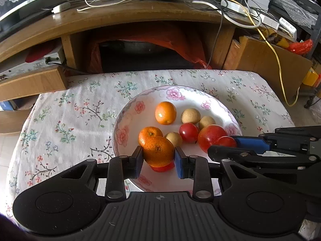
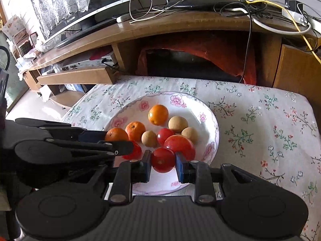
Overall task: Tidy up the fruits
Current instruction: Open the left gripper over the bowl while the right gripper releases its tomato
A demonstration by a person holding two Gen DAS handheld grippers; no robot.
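A flowered white plate (image 1: pixel 140 104) (image 2: pixel 212 120) on the floral tablecloth carries several fruits: an orange (image 1: pixel 165 112) (image 2: pixel 158 114), a mandarin (image 1: pixel 149 135) (image 2: pixel 135 130), three brown longans (image 1: pixel 190 115), a tomato (image 1: pixel 188 132) and a big red apple (image 1: pixel 211 137) (image 2: pixel 180 144). My left gripper (image 1: pixel 158 159) (image 2: pixel 118 140) is shut on a second mandarin (image 1: pixel 158 151) (image 2: pixel 116 134) over the plate's near left part, with a red fruit (image 1: pixel 162 167) (image 2: pixel 133 150) beneath it. My right gripper (image 2: pixel 163 157) (image 1: pixel 222 143) is shut on a small red tomato (image 2: pixel 163 160) (image 1: pixel 225 141) over the plate's near side.
The tablecloth (image 1: pixel 66 124) (image 2: pixel 260 124) covers a small table with bare cloth on both sides of the plate. Behind stands a wooden TV cabinet (image 1: pixel 140 16) strewn with cables, with a red cloth in its opening. A cardboard box (image 1: pixel 270 66) is at the right.
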